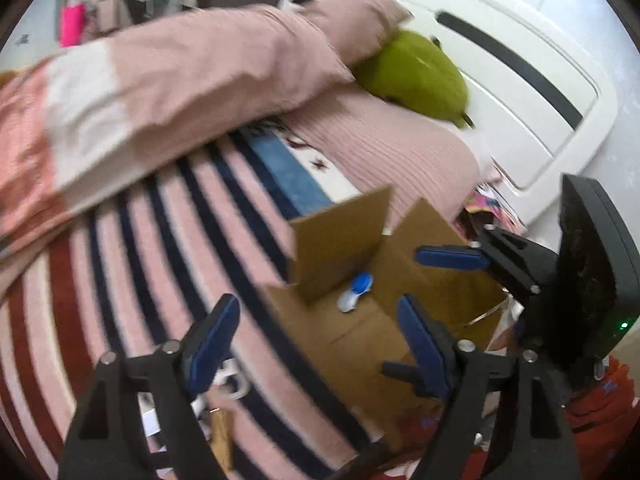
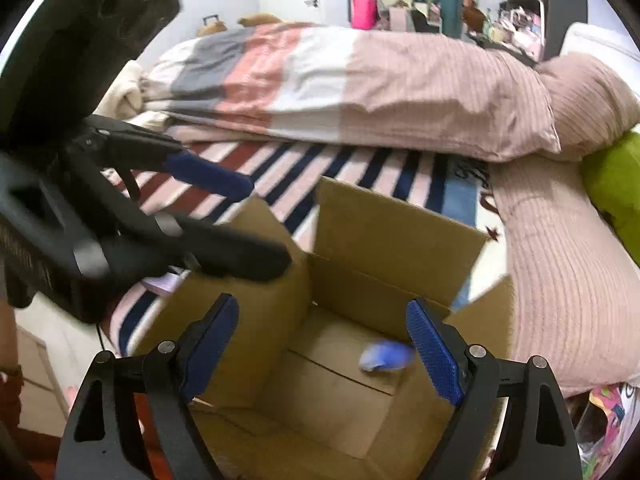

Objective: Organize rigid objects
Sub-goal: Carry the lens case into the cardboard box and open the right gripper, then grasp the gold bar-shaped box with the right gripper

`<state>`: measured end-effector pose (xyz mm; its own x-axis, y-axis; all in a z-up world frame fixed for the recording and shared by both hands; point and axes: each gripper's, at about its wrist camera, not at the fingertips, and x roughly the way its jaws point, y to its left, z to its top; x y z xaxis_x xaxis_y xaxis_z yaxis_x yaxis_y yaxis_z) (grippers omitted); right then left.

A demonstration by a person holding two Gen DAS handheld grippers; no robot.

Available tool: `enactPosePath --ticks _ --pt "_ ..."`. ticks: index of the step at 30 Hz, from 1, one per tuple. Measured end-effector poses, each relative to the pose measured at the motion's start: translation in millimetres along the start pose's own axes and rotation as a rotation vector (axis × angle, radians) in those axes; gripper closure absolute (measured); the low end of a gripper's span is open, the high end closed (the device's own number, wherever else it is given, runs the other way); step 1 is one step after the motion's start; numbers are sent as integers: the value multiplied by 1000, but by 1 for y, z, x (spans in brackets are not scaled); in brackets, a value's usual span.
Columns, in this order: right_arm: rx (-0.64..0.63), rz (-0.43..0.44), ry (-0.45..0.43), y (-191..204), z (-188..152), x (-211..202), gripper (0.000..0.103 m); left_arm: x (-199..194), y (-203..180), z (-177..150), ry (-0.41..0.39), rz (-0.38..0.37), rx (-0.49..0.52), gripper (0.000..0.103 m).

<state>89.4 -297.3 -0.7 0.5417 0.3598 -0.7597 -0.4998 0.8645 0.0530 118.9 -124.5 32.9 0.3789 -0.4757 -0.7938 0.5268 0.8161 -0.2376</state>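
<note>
An open cardboard box (image 1: 340,248) (image 2: 396,220) stands on the striped bedcover with its flaps up. A small blue-and-white object (image 1: 354,292) (image 2: 384,356) is inside it near the bottom, blurred in the right wrist view. My left gripper (image 1: 314,310) is open beside the box's near-left corner, with nothing between its pads. In the right wrist view it (image 2: 268,226) reaches in from the left over a flap. My right gripper (image 2: 322,308) is open above the box's opening and holds nothing. One of its blue fingers (image 1: 448,258) shows over the box's far side.
The striped blanket (image 1: 160,240) covers the bed. A rolled pink duvet (image 2: 360,88) lies along the back, with a pink pillow (image 2: 560,280) and green plush (image 1: 420,76) by the white headboard (image 1: 520,80). White items (image 1: 234,386) lie beneath the left gripper. Cluttered shelves (image 2: 520,8) stand behind.
</note>
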Motion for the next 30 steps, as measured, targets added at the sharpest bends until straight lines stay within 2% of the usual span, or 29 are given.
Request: enactPosePath --ticks 3,5,10,12,14,18,20,22,25,29,30 --pt "-64 17 -60 28 9 -5 0 -25 26 -16 -43 62 -31 22" --pt "-117 46 -106 55 15 -7 0 -42 47 -35 -73 122 -64 22" --pt "-212 127 -188 123 25 1 0 -63 101 -87 -116 181 -149 22" --pt "-253 221 -147 151 28 16 0 -67 117 -110 -128 236 -178 22" --pt "-247 272 -100 175 24 38 0 -66 133 -134 -137 269 -205 22" --pt "-203 305 6 201 -3 87 0 -60 151 -175 -165 263 -255 22" --pt "-157 318 55 199 -20 112 0 -56 155 -191 -174 299 -279 22" --pt "-80 271 97 193 -37 139 1 -50 155 -207 -175 338 -300 22" --pt "54 105 136 182 -56 165 4 -42 162 -230 -178 341 -363 22" --pt "183 108 128 177 -69 177 9 -38 162 -246 -178 352 -406 22" --pt "188 94 117 178 -69 176 16 -39 160 -248 -178 352 -406 22"
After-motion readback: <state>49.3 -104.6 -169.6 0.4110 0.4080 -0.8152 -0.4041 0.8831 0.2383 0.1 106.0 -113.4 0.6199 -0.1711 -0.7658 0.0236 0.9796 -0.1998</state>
